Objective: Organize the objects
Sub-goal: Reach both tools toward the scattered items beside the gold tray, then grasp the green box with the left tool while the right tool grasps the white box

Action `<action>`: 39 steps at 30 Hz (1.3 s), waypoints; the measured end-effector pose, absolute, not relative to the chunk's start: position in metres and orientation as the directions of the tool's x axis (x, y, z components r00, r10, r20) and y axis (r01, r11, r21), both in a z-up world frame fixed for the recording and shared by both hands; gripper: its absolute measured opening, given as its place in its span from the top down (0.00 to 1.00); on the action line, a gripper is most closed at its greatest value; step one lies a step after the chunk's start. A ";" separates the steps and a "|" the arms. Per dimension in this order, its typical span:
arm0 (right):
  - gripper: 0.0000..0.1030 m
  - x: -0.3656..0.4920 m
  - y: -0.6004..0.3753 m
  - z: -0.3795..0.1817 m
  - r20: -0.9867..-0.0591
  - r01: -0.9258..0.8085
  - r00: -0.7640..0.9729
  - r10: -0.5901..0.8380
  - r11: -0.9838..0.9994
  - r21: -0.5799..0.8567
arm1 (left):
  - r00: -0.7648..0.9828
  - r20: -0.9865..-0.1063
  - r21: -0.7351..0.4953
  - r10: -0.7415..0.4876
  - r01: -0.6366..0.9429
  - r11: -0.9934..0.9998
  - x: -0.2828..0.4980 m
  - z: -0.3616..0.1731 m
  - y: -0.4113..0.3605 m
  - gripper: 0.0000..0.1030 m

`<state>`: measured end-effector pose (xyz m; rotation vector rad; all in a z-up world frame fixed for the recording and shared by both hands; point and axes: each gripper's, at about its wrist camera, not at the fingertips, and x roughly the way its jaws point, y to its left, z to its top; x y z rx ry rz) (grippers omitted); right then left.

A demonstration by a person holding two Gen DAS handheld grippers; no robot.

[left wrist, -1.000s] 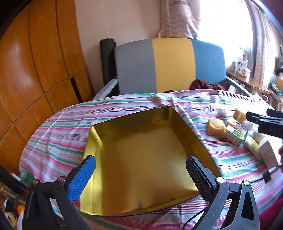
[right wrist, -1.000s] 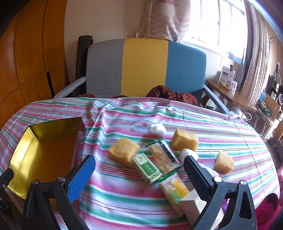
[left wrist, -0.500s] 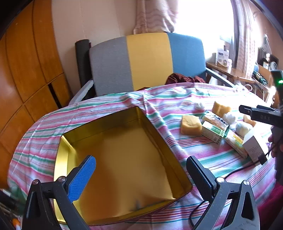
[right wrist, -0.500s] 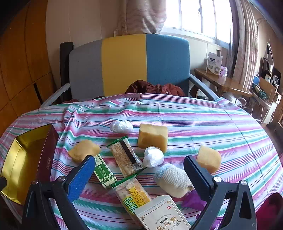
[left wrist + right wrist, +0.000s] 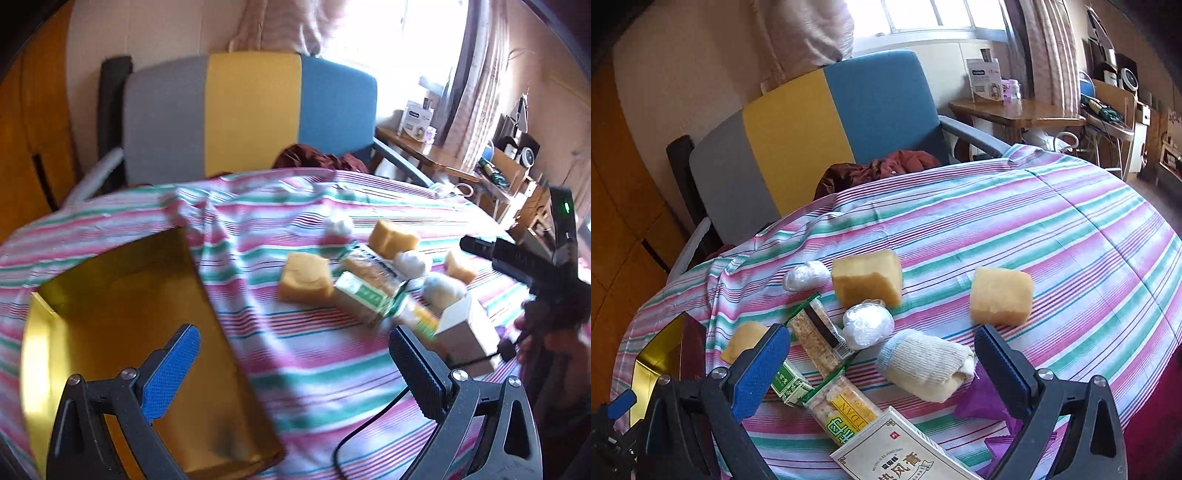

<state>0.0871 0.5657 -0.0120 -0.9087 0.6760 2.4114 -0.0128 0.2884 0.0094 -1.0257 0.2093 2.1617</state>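
An open gold-lined box lies on the striped tablecloth, under my left gripper's blue finger. My left gripper is open and holds nothing. To its right lie a yellow sponge block, a green box and a white carton. My right gripper hangs open and empty just above a rolled sock and a white wrapped ball. Around them lie sponge blocks, cracker packs and the white carton.
A grey, yellow and blue chair with a maroon cloth on its seat stands behind the table. A wooden side table is at the right. A black cable trails over the cloth. A hand holds the other gripper.
My left gripper has swung right, so the gold box slid to the left of its view. My right gripper has moved right and closer to the sock and ball. Both stayed open.
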 end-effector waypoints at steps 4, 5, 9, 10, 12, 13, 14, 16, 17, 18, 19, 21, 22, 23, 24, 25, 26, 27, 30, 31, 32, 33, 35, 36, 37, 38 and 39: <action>0.01 0.090 0.576 -0.016 -0.713 -0.608 -0.657 0.245 -0.732 0.308 | -0.304 -0.783 -0.244 0.542 -0.652 -0.718 -0.032 -0.005 0.317 0.01; 0.01 0.091 0.578 -0.016 -0.712 -0.609 -0.659 0.245 -0.729 0.313 | -0.275 -0.797 -0.258 0.537 -0.650 -0.715 -0.036 -0.010 0.327 0.02; 0.01 0.092 0.580 -0.016 -0.708 -0.606 -0.666 0.236 -0.725 0.328 | -0.242 -0.831 -0.242 0.501 -0.654 -0.717 -0.041 -0.026 0.359 0.05; 0.01 0.092 0.581 -0.015 -0.706 -0.605 -0.668 0.236 -0.724 0.331 | -0.222 -0.837 -0.256 0.500 -0.650 -0.716 -0.043 -0.031 0.366 0.08; 0.01 0.093 0.583 -0.015 -0.701 -0.606 -0.673 0.236 -0.719 0.340 | -0.197 -0.851 -0.262 0.487 -0.644 -0.718 -0.046 -0.042 0.380 0.15; 0.01 0.094 0.584 -0.015 -0.699 -0.606 -0.676 0.232 -0.716 0.348 | -0.185 -0.859 -0.262 0.477 -0.643 -0.720 -0.047 -0.048 0.388 0.20; 0.01 0.094 0.585 -0.015 -0.698 -0.604 -0.679 0.227 -0.713 0.356 | -0.174 -0.863 -0.266 0.474 -0.641 -0.720 -0.049 -0.051 0.393 0.20; 0.01 0.094 0.586 -0.015 -0.698 -0.602 -0.682 0.220 -0.711 0.364 | -0.147 -0.871 -0.293 0.469 -0.611 -0.736 -0.054 -0.062 0.405 0.20; 0.01 0.094 0.586 -0.016 -0.698 -0.600 -0.683 0.218 -0.711 0.366 | -0.141 -0.872 -0.304 0.470 -0.596 -0.743 -0.057 -0.064 0.408 0.20; 0.01 0.094 0.586 -0.016 -0.697 -0.599 -0.684 0.215 -0.711 0.368 | -0.149 -0.874 -0.300 0.463 -0.583 -0.755 -0.060 -0.069 0.414 0.19; 0.01 0.093 0.586 -0.015 -0.696 -0.596 -0.686 0.213 -0.712 0.370 | -0.156 -0.879 -0.290 0.450 -0.574 -0.766 -0.062 -0.071 0.418 0.19; 0.01 0.093 0.587 -0.016 -0.696 -0.597 -0.685 0.214 -0.713 0.368 | -0.159 -0.889 -0.276 0.430 -0.565 -0.778 -0.065 -0.080 0.425 0.19; 0.01 0.093 0.587 -0.016 -0.697 -0.598 -0.684 0.214 -0.712 0.368 | -0.177 -0.889 -0.252 0.423 -0.582 -0.773 -0.063 -0.082 0.429 0.21; 0.01 0.094 0.588 -0.016 -0.696 -0.599 -0.685 0.214 -0.710 0.371 | -0.198 -0.885 -0.231 0.421 -0.598 -0.767 -0.060 -0.082 0.430 0.30; 0.03 0.095 0.589 -0.016 -0.695 -0.600 -0.686 0.215 -0.708 0.373 | -0.206 -0.884 -0.220 0.420 -0.611 -0.761 -0.058 -0.084 0.429 0.35; 0.06 0.095 0.590 -0.016 -0.695 -0.601 -0.687 0.214 -0.706 0.376 | -0.207 -0.883 -0.209 0.421 -0.630 -0.748 -0.054 -0.085 0.427 0.46; 0.07 0.095 0.590 -0.017 -0.697 -0.601 -0.686 0.211 -0.704 0.378 | -0.213 -0.879 -0.201 0.426 -0.645 -0.738 -0.052 -0.086 0.424 0.63; 0.10 0.095 0.591 -0.018 -0.701 -0.600 -0.684 0.204 -0.703 0.381 | -0.229 -0.879 -0.175 0.418 -0.661 -0.730 -0.049 -0.087 0.420 0.69; 0.15 0.094 0.590 -0.019 -0.709 -0.599 -0.677 0.199 -0.708 0.374 | -0.218 -0.871 -0.190 0.440 -0.677 -0.711 -0.047 -0.086 0.406 0.69; 0.15 0.093 0.589 -0.019 -0.711 -0.601 -0.673 0.203 -0.711 0.365 | -0.216 -0.871 -0.190 0.441 -0.680 -0.708 -0.044 -0.084 0.401 0.69; 0.15 0.092 0.588 -0.020 -0.714 -0.602 -0.669 0.206 -0.714 0.358 | -0.216 -0.870 -0.188 0.443 -0.686 -0.703 -0.041 -0.083 0.398 0.69; 0.15 0.092 0.588 -0.021 -0.718 -0.602 -0.665 0.206 -0.716 0.353 | -0.222 -0.867 -0.181 0.446 -0.694 -0.697 -0.037 -0.081 0.394 0.69; 0.16 0.090 0.587 -0.023 -0.727 -0.600 -0.658 0.196 -0.720 0.348 | -0.239 -0.860 -0.161 0.452 -0.712 -0.684 -0.027 -0.076 0.386 0.69; 0.16 0.088 0.586 -0.025 -0.734 -0.595 -0.654 0.185 -0.724 0.348 | -0.239 -0.857 -0.159 0.457 -0.720 -0.676 -0.021 -0.075 0.379 0.69; 0.16 0.087 0.585 -0.027 -0.742 -0.591 -0.648 0.171 -0.728 0.348 | -0.238 -0.858 -0.158 0.456 -0.722 -0.673 -0.016 -0.075 0.374 0.69; 0.16 0.085 0.584 -0.029 -0.750 -0.584 -0.643 0.154 -0.732 0.351 | -0.235 -0.862 -0.154 0.449 -0.724 -0.673 -0.012 -0.077 0.368 0.69; 0.16 0.082 0.582 -0.032 -0.757 -0.570 -0.641 0.129 -0.740 0.357 | -0.233 -0.865 -0.150 0.444 -0.725 -0.672 -0.009 -0.079 0.366 0.69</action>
